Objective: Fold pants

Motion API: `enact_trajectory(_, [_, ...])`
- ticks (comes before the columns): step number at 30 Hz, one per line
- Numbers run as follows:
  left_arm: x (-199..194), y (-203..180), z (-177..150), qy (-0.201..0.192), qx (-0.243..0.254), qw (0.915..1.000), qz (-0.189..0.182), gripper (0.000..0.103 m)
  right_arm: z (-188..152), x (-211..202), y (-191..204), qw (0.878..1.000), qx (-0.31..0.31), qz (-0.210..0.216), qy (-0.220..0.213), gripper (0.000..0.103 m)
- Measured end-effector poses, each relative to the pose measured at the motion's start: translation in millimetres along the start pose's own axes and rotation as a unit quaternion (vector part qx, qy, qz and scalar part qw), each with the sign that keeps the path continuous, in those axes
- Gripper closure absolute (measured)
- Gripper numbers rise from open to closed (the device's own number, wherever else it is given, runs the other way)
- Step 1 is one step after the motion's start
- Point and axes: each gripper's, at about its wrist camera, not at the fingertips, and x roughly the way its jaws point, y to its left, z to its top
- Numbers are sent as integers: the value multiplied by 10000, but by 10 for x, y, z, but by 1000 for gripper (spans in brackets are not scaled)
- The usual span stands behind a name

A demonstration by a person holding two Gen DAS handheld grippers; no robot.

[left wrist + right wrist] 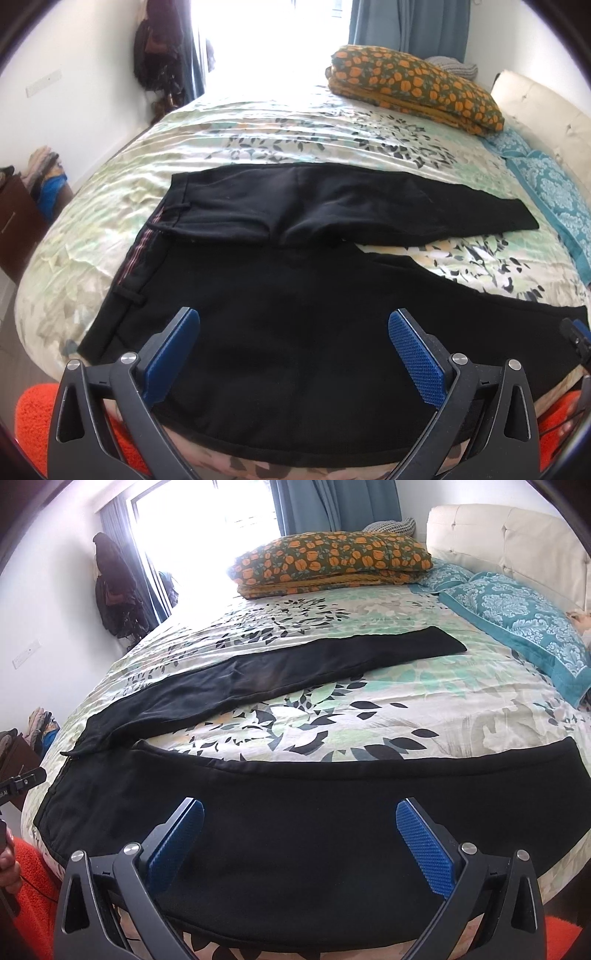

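Black pants [295,332] spread flat across bed [258,125], near edge cut off behind both tools. Left gripper [293,350] and right gripper [300,834]: jaws wide open above near leg, holding nothing; contact unclear.

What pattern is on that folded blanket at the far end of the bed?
Orange flowers on dark green, on the blanket; clearest in the right wrist view.

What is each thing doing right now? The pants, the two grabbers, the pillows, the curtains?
Black pants: unfolded, flat on the bed, legs spread apart.
Left gripper: open, holding nothing, over the pants.
Right gripper: open, holding nothing, over the near leg.
Orange flowered pillow: lying on a folded yellow blanket.
Blue curtains: pulled aside, window bright.
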Motion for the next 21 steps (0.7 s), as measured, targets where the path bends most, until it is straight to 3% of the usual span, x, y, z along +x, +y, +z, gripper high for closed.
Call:
enact_trajectory(5, [329, -94, 137, 131, 11, 9997, 182, 1, 340, -17, -178, 9997, 81, 225, 41, 0])
enact_trajectory(9, [563, -169, 164, 295, -157, 9994, 104, 1, 834, 246, -589, 9997, 126, 183, 103, 0])
enact_trajectory(15, [821, -262, 23, 525, -3, 9986, 64, 1, 1710, 1207, -1667, 9970, 311, -482, 524, 0])
enact_trajectory(19, [950, -269, -13, 663, 56, 9975, 226, 1, 2369, 1955, -2348, 9895, 231, -979, 1033, 0])
enact_trajectory(21, [999, -255, -11, 745, -25, 9970, 226, 1, 2636, 2280, -2578, 9867, 387, -962, 1254, 0])
